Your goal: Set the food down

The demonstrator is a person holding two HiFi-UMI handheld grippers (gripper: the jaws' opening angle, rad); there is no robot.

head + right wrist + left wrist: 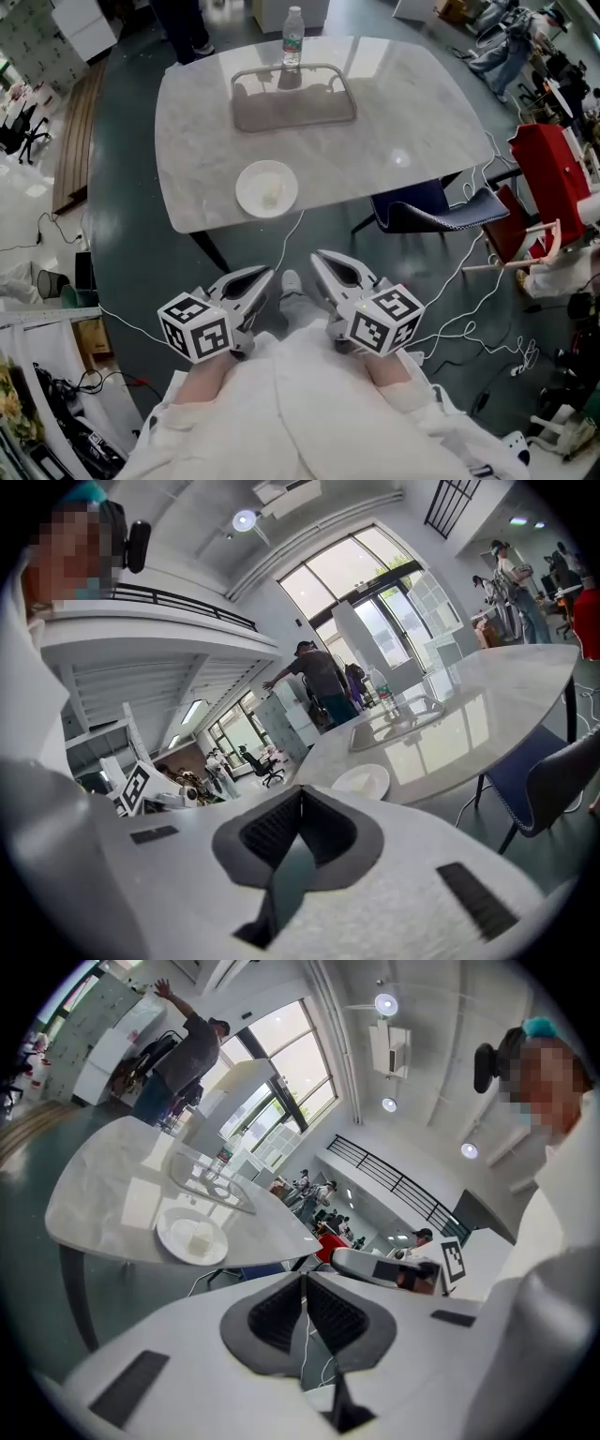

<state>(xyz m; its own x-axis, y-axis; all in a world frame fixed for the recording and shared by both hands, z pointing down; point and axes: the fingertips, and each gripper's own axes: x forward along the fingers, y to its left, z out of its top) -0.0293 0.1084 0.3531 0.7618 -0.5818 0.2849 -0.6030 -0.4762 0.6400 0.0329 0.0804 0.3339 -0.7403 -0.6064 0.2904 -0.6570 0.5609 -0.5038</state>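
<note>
A white plate (267,188) sits near the front edge of the marble table (394,112), with a small pale piece of food (273,195) on it. The same plate shows in the left gripper view (191,1237) and in the right gripper view (362,781). Both grippers are held close to my body, well short of the table and over the floor. My left gripper (264,274) (302,1277) is shut with nothing between its pads. My right gripper (321,257) (300,794) is shut and empty too. Both point toward the table.
A clear tray (293,97) lies at the table's far side with a water bottle (292,39) behind it. A blue chair (427,211) is tucked at the table's right. A red stand (553,169) and white cables (469,281) lie on the floor to the right. A person stands beyond the table.
</note>
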